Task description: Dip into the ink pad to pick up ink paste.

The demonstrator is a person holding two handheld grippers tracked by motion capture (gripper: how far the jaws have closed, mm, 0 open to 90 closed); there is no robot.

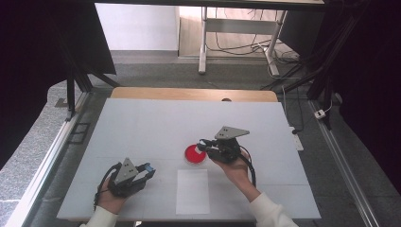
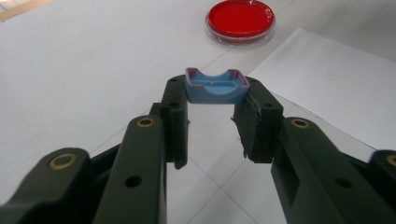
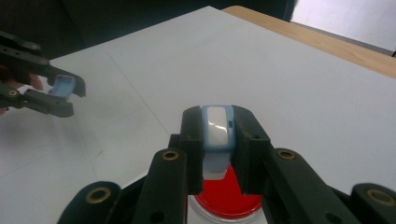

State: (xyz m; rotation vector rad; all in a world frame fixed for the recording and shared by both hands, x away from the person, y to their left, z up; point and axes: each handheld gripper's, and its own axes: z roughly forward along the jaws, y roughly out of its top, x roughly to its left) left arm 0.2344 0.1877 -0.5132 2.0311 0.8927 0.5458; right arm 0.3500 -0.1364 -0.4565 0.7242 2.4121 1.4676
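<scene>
White board covers the table (image 1: 142,127), its far wooden edge well beyond both tools. I have the small white and pale-blue capped piece (image 3: 217,128) pinched upright between the jaws of my right gripper (image 1: 204,144), directly above the round red-filled clear dish (image 3: 227,198). My left gripper (image 2: 215,122) pinches a small blue plastic holder with a scooped top (image 2: 215,86) at its tips, with the dish ahead and to the right of it. I judge I am mid-step, holding the two parts apart, and next must bring them together or lower the right piece to the dish. A white paper sheet (image 1: 193,191) lies just behind the dish. Open board lies on all sides.
</scene>
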